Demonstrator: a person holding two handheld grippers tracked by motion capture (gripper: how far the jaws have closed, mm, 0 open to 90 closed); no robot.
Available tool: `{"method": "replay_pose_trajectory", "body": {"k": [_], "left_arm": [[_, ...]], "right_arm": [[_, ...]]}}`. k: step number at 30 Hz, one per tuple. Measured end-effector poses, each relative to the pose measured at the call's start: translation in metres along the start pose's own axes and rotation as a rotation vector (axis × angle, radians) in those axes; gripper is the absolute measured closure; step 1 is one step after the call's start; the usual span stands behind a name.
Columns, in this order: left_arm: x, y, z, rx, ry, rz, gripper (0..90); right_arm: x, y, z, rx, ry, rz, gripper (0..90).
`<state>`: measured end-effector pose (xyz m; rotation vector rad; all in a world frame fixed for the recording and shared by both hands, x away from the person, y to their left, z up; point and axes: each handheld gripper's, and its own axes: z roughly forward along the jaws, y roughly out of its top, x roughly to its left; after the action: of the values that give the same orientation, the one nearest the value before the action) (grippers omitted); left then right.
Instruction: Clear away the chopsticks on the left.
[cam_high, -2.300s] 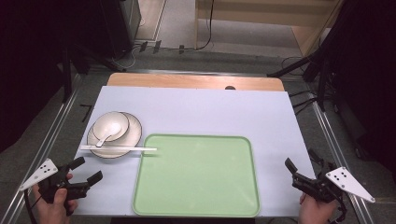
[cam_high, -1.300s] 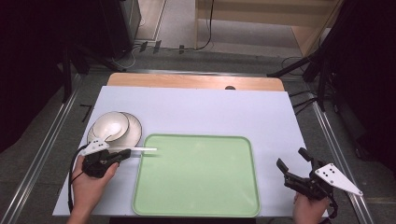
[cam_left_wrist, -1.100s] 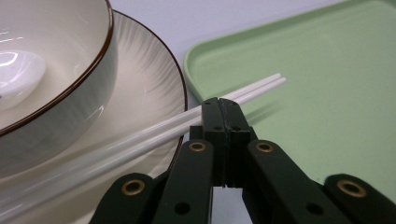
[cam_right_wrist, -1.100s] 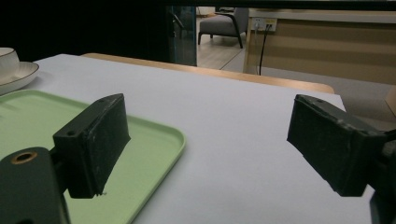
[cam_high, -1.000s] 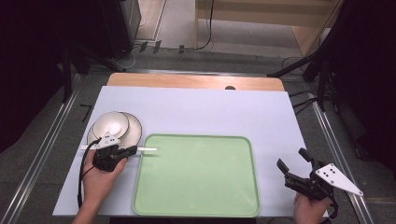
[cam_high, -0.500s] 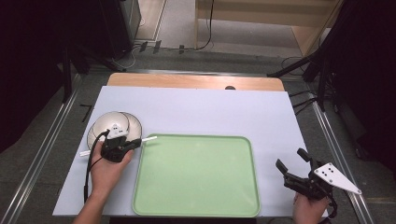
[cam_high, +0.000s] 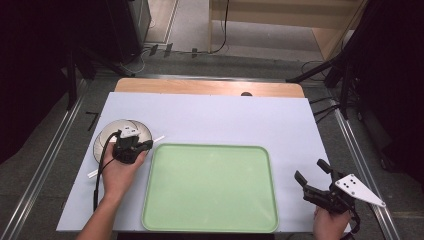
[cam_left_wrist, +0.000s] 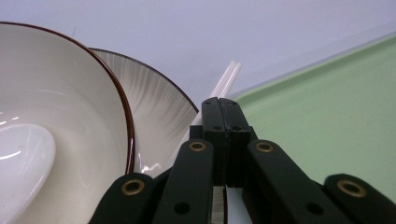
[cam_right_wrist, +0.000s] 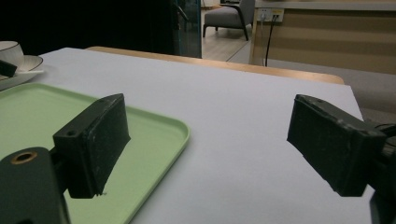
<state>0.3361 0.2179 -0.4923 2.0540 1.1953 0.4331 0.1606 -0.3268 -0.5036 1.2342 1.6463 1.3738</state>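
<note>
We read this as the pickup step: our left gripper (cam_high: 131, 148), jaws together, seemingly on the pale chopsticks (cam_left_wrist: 225, 79) beside the white brown-rimmed bowl (cam_left_wrist: 60, 135). Next, carry toward three o'clock onto the green tray (cam_high: 210, 187). Right gripper (cam_high: 316, 181) waits agape.

We see a glossy glazed ceramic bowl (cam_left_wrist: 51, 154), cream-white with a thin dark rim, sitting on a matching saucer (cam_left_wrist: 156, 121) whose shiny surface carries fine radial streaks. A smooth white spoon (cam_left_wrist: 21, 163) gleams inside the bowl. Beside them we note pale, semi-translucent plastic chopsticks (cam_left_wrist: 224, 81). The tray (cam_high: 210, 187) looks like matt light-green plastic, smooth and rimmed. The table (cam_high: 225, 117) wears a matt lavender-white sheet, with a bare wood edge at the far side. The left gripper (cam_left_wrist: 224, 109) shows matt black plastic jaws with brass-coloured rivets; the right gripper (cam_right_wrist: 208, 144) has scuffed, dull black pads.
</note>
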Motion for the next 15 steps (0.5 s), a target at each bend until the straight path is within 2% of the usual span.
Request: {"method": "replay_pose_trajectory", "body": {"k": [5,6,7,8,11,15], "left_arm": [[0.001,-0.001,-0.007,-0.011,-0.029,0.003,85.9],[0.001,-0.002,-0.011,-0.024,-0.03,0.008,83.6],[0.001,-0.002,-0.019,-0.043,-0.051,0.006,80.5],[0.001,-0.002,-0.019,-0.043,-0.051,0.006,79.4],[0.004,-0.008,-0.035,-0.059,-0.074,0.014,78.2],[0.013,-0.021,-0.052,-0.063,-0.084,0.011,77.9]], "right_arm": [[0.0,-0.001,0.0,0.002,0.003,0.004,12.8],[0.0,0.0,0.0,0.002,0.002,0.004,12.8],[-0.001,0.0,0.0,0.003,0.002,0.006,12.8],[-0.001,0.0,0.0,0.003,0.002,0.006,12.8],[-0.001,0.0,0.0,0.004,0.001,0.005,12.8],[0.0,0.0,-0.001,0.001,0.001,-0.001,12.8]]}}
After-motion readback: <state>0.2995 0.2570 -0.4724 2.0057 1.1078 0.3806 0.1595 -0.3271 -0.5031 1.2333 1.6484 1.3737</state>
